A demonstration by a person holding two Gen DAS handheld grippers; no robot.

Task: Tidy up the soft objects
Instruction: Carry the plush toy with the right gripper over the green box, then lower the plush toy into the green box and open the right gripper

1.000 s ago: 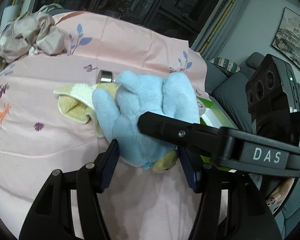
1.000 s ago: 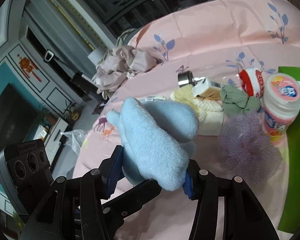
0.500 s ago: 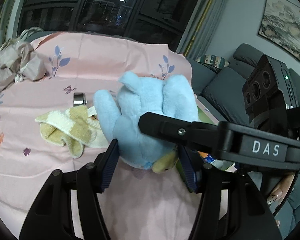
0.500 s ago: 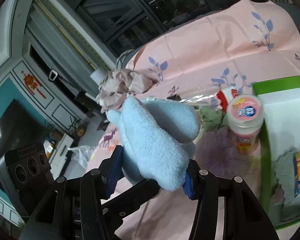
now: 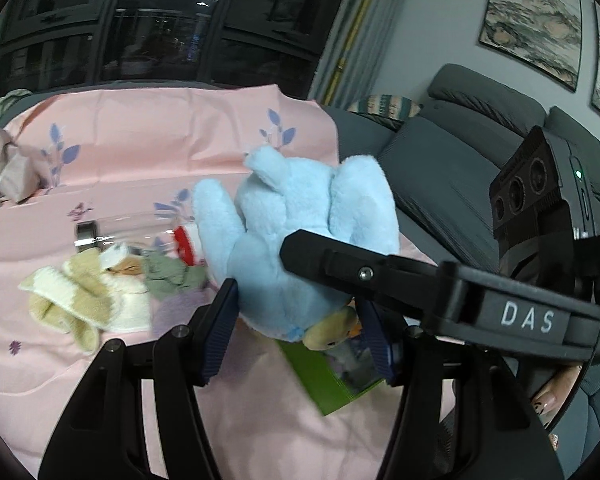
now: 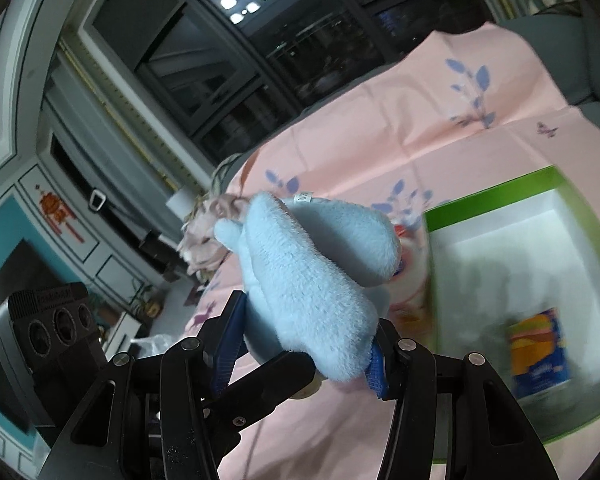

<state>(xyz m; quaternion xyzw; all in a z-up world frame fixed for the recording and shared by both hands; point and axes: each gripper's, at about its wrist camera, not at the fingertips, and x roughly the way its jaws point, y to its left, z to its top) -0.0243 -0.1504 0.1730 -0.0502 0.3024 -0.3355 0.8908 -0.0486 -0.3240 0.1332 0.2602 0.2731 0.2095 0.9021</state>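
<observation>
Two grippers clamp one light blue plush toy between them, and it hangs clear above the pink cloth, resting on nothing. Its pile is thick and fluffy; rounded limbs or ears stick up and outward, and a small white label shows at its top edge in the right wrist view. A tan plush part with a spot of orange sits at its lower end, close to the left gripper's right pad.

Left gripper: jaws about half spread, blue ribbed pads pressed into the toy's lower body from both sides. Right gripper: jaws likewise about half spread, pads squeezing one fat lobe of the toy, which bulges up and away beyond the fingers. A black finger of the right gripper crosses the toy's front in the left wrist view.

Below and to the toy's right lies a green-rimmed box with a white floor. A cream and tan towel lies on the cloth's left side.
</observation>
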